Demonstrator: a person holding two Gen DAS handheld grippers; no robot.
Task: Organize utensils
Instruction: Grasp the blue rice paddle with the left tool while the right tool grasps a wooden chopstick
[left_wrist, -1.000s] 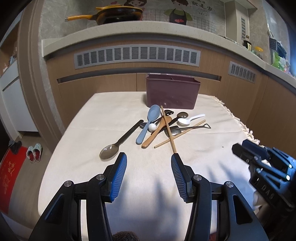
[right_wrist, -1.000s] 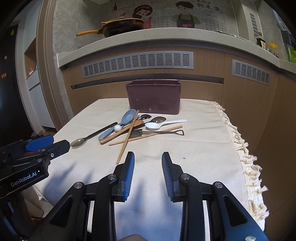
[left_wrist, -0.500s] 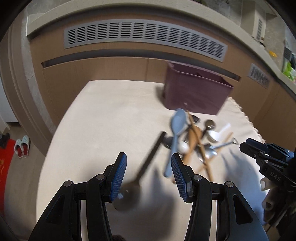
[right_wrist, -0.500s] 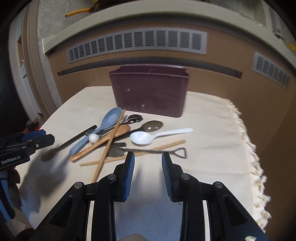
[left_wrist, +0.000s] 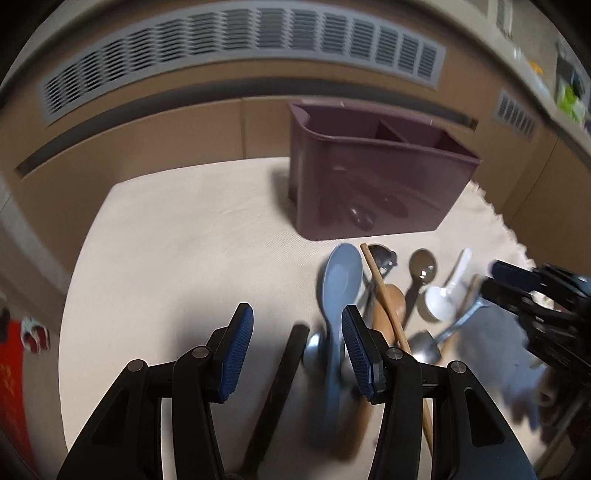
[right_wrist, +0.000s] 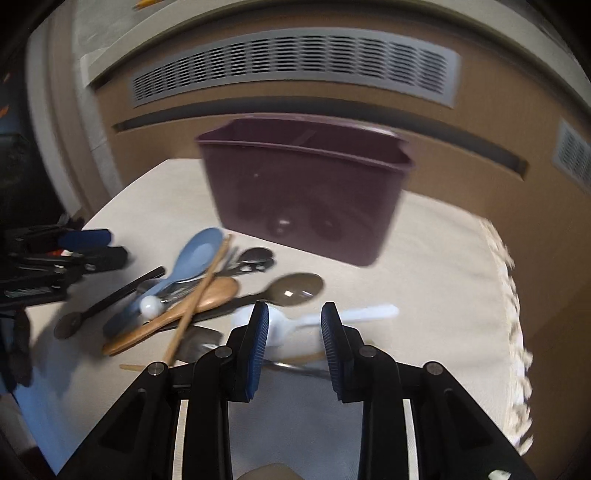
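Observation:
A heap of utensils lies on the cream cloth in front of a dark purple caddy (left_wrist: 369, 184) (right_wrist: 303, 195). My left gripper (left_wrist: 295, 332) is open above the heap's left edge, and the black spoon's handle (left_wrist: 291, 354) lies on the cloth between its fingers. A blue spoon (left_wrist: 340, 280) runs beside its right finger. My right gripper (right_wrist: 293, 325) hovers over the white spoon (right_wrist: 369, 314). Its jaws are closing, the spoon's bowl shows between them, and the pads are not on it. A brown spoon (right_wrist: 291, 290), a wooden spoon (right_wrist: 207, 295) and a chopstick (right_wrist: 201, 291) lie nearby.
The caddy has inner dividers and stands at the far side of the table, against a wooden counter front with grey vents (left_wrist: 240, 48). The cloth's fringed edge (right_wrist: 513, 295) runs down the right side. A red mat and slippers (left_wrist: 33, 332) lie on the floor to the left.
Both grippers have moved forward over the utensil heap and tipped downward. The caddy now looks much closer. The right jaws stand slightly narrower.

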